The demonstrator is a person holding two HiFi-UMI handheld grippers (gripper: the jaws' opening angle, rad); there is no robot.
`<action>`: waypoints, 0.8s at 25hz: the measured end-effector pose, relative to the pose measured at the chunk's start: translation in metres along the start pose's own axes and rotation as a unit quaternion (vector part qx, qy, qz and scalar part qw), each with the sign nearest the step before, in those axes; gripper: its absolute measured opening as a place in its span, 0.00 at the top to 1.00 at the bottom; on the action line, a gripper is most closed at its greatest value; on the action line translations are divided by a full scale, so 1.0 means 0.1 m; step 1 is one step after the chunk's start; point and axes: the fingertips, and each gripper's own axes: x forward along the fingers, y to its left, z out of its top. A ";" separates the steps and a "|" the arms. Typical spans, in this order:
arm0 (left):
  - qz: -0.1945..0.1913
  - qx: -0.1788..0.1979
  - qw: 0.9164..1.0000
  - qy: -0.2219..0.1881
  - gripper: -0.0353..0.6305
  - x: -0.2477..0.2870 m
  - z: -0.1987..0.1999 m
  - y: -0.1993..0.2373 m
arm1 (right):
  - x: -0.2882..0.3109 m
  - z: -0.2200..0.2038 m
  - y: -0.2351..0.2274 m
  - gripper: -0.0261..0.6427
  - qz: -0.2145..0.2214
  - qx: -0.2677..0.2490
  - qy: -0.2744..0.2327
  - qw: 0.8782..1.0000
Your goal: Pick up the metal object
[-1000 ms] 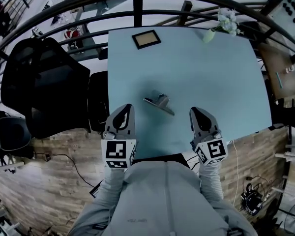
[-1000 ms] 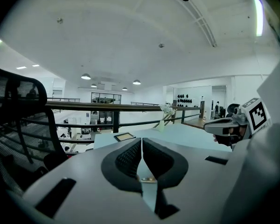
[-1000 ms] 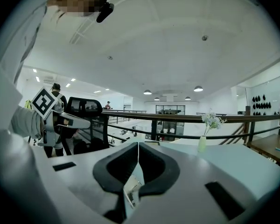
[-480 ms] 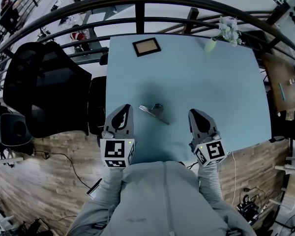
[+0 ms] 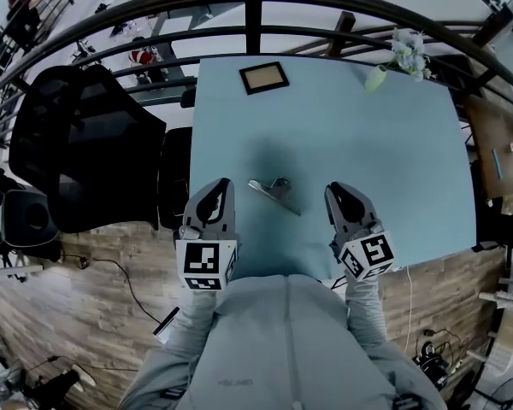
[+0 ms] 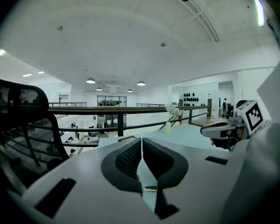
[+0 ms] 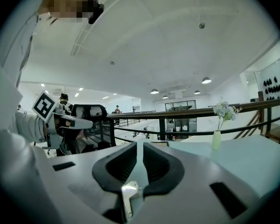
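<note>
Your left gripper (image 5: 214, 202) jaws pressed together, empty, your right gripper (image 5: 344, 199) likewise closed on nothing, small grey angular metal object (image 5: 275, 193) lying on the pale blue table (image 5: 368, 143) between them, touching neither

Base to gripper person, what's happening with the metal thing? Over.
Left gripper and right gripper: jaws shut, empty. Metal object lying on the table between them, untouched. Nothing blocking it.

No text is readable — the sweater (image 5: 274, 331) print is blurred.
</note>
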 end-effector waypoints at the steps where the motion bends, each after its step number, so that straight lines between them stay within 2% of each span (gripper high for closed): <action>1: 0.000 -0.001 1.000 0.001 0.90 0.00 0.00 0.01 | 0.02 -0.01 0.02 0.92 0.006 0.003 0.002 1.000; 4: 0.000 -0.004 1.000 0.003 0.90 0.00 -0.02 0.00 | 0.08 -0.05 0.03 0.90 0.019 0.014 0.012 1.000; 6: 0.000 -0.006 1.000 0.005 0.90 0.02 -0.04 0.00 | 0.12 -0.08 0.03 0.81 0.030 0.022 0.019 0.999; 20: -0.006 -0.019 1.000 0.021 0.90 0.17 -0.18 -0.03 | 0.50 -0.31 0.12 0.64 0.100 0.024 0.049 0.993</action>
